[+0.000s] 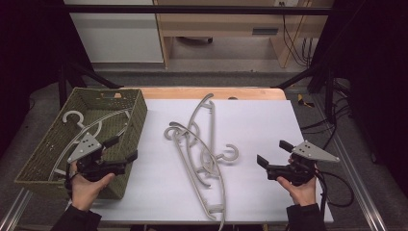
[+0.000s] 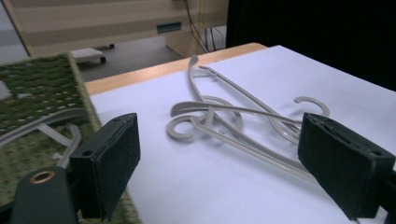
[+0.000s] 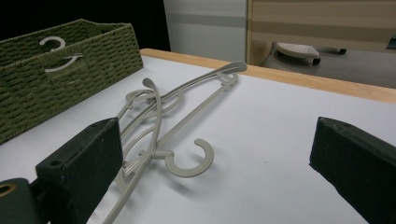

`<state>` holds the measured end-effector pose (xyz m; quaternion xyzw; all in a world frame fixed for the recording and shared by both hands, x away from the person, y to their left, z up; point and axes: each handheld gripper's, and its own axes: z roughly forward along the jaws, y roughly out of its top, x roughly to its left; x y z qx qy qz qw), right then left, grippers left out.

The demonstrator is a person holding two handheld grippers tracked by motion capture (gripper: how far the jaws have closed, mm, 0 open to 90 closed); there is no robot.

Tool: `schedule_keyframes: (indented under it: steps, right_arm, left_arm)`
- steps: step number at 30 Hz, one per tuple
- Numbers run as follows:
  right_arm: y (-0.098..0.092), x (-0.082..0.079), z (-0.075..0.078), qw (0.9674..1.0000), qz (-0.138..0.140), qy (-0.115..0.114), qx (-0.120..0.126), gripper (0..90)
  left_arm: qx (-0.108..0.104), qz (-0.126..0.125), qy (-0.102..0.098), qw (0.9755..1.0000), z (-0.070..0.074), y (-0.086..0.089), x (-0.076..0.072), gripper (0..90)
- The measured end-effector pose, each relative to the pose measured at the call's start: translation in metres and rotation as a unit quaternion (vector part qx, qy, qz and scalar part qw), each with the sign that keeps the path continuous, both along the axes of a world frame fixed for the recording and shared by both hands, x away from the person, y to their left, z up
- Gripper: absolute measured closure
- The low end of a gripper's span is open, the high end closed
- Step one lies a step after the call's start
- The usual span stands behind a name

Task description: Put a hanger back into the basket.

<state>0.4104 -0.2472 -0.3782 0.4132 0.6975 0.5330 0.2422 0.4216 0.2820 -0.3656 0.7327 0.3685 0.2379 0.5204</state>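
Both tongs, left (image 1: 120, 148) and right (image 1: 272, 151), were held spread and empty; tangled hangers (image 1: 199, 144) mid-worktop could be dragged together if one were lifted.

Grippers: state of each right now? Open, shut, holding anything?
Left gripper: open, nothing between its jaws, at the green basket's near corner.
Right gripper: open, holding nothing, beside the pile of grey hangers.

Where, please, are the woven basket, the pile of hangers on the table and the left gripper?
woven basket (image 1: 137, 111): high view, right wall.
pile of hangers (image 1: 204, 163): high view, crossing arms mid-pile.
left gripper (image 1: 120, 148): high view, between its open jaws.
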Motion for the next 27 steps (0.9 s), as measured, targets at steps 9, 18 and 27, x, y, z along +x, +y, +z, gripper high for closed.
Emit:
schedule_keyframes:
  steps: [9, 18, 27]
  right_arm:
    - [0.013, 0.002, -0.004, 0.9997, 0.014, 0.016, -0.008, 3.2]
    - [0.032, 0.004, -0.011, 0.9982, 0.036, 0.040, -0.024, 4.9]
    - [0.057, 0.006, -0.024, 0.9926, 0.051, 0.094, -0.058, 7.8]
  left_arm:
    - [0.005, -0.008, 0.002, 1.0000, -0.005, -0.005, -0.005, 8.5]
    - [0.014, -0.011, 0.002, 0.9998, -0.005, -0.011, -0.009, 8.1]
    - [0.019, -0.012, 0.002, 0.9997, -0.004, -0.010, -0.010, 7.8]
